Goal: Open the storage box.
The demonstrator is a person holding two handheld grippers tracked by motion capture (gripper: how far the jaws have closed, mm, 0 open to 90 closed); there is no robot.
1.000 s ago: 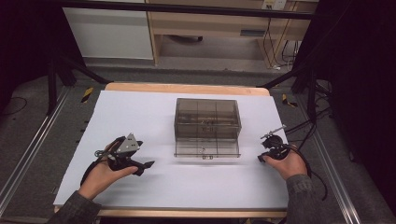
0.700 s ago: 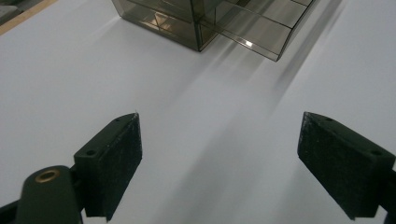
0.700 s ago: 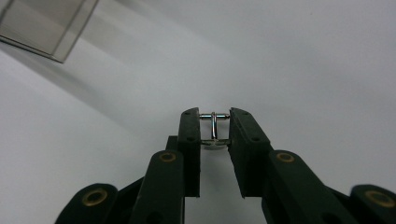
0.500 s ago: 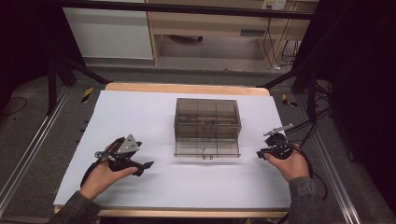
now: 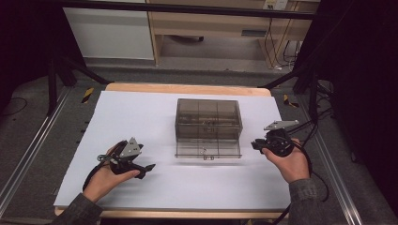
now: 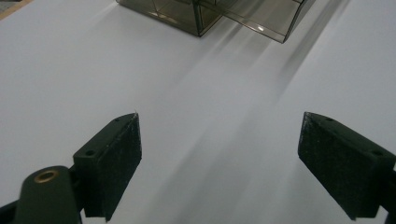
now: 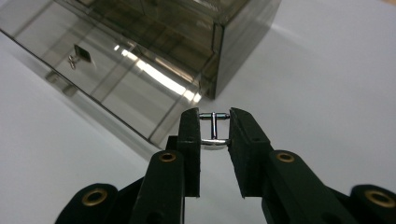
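The right tongs (image 7: 214, 133) are clamped on a small metal buckle (image 7: 214, 130), its pin and bar pinched between the two black pads, held in the air just off the near right corner of the smoky plastic box (image 5: 208, 119). The box sits mid-desk on the white sheet (image 5: 141, 112), its bottom drawer (image 5: 208, 151) pulled out toward the person. In the high view the right tongs (image 5: 256, 144) hover beside that drawer. The left tongs (image 5: 148, 167) rest low on the sheet, left of the box and well apart from it, jaws spread wide with nothing between them
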